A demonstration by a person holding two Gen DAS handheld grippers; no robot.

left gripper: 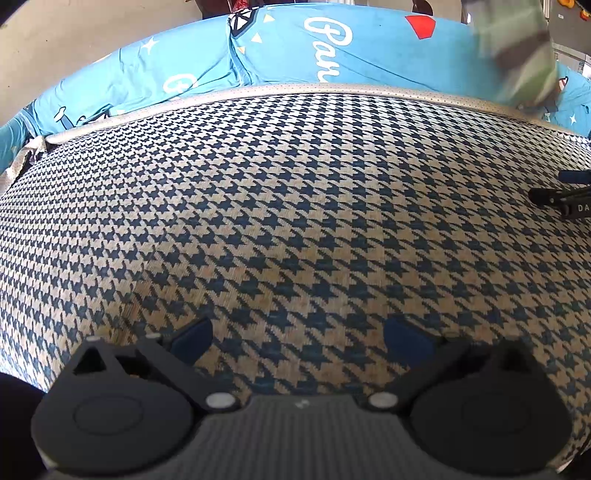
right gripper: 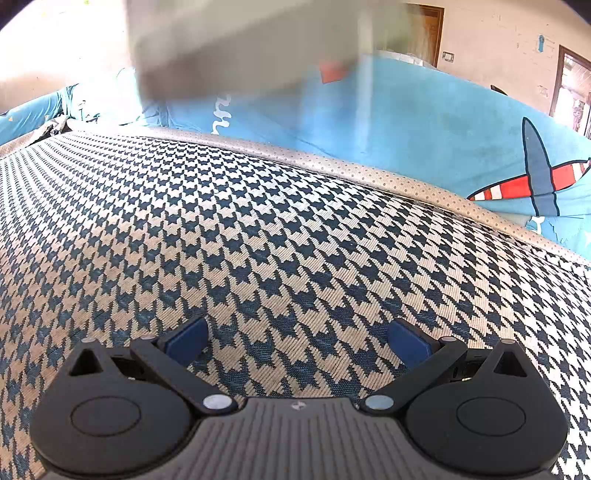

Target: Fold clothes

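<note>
A navy-and-beige houndstooth cloth [left gripper: 295, 192] [right gripper: 258, 221] lies flat and fills both views, with a beige dotted border strip [left gripper: 332, 88] [right gripper: 369, 170] along its far edge. My left gripper [left gripper: 299, 332] hovers just over it, open, with nothing between its blue pads. My right gripper [right gripper: 297, 334] is likewise open and empty above the same cloth. A blurred grey-green shape [left gripper: 517, 55] [right gripper: 240, 48] hangs in the air beyond the far edge; I cannot tell what it is. The right gripper's fingers [left gripper: 565, 195] show at the left wrist view's right edge.
Behind the cloth lies a bright blue sheet [left gripper: 288, 48] [right gripper: 424, 122] with white lettering, stars and a red-striped plane print [right gripper: 535, 181]. A beige wall with a doorway [right gripper: 432, 33] stands at the back right.
</note>
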